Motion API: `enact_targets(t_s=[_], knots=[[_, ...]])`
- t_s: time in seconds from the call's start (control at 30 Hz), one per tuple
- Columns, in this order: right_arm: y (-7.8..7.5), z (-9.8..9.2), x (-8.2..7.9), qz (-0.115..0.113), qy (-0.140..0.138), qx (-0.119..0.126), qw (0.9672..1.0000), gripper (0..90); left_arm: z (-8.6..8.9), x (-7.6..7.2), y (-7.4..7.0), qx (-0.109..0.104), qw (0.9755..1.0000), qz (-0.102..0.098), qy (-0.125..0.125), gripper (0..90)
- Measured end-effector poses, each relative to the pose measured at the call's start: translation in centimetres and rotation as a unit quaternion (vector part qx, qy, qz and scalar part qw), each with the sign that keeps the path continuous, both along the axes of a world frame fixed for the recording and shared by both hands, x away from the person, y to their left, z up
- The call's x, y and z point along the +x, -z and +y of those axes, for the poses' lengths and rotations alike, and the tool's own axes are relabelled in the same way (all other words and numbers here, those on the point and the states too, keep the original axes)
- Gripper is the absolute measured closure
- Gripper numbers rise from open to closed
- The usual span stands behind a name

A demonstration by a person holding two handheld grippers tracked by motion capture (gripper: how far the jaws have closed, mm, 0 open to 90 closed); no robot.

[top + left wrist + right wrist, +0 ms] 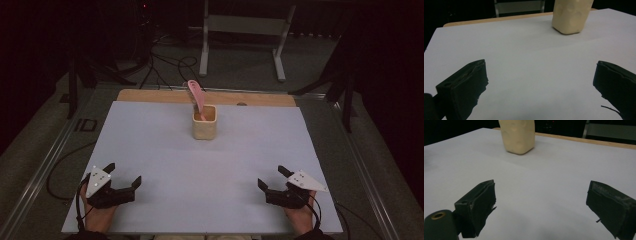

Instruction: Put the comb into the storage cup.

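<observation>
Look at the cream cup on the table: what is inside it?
A pink utensil stands in the cream cup, leaning back-left with its upper part above the rim. Its lower end and the cup's bottom are hidden by the wall.

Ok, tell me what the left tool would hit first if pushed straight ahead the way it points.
Probably nothing: the open left tool points over bare white tabletop, and the cream squarish plastic cup sits right of its line. Depth is unclear, though.
</observation>
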State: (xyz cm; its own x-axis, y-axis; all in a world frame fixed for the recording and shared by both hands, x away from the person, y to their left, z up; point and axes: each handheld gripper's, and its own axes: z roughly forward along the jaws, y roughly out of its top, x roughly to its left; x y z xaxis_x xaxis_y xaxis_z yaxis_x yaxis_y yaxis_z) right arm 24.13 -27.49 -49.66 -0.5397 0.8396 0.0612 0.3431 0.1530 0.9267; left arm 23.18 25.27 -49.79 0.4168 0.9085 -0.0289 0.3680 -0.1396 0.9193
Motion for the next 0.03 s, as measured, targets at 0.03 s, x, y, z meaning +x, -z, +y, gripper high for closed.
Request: enact_targets(t_s=[0.03], knots=[[0.01,0.04,0.02,0.000,0.000,-0.002,1.0000,8.7,0.02,0.03,0.00,0.001,1.0000,0.000,0.001,0.2]])
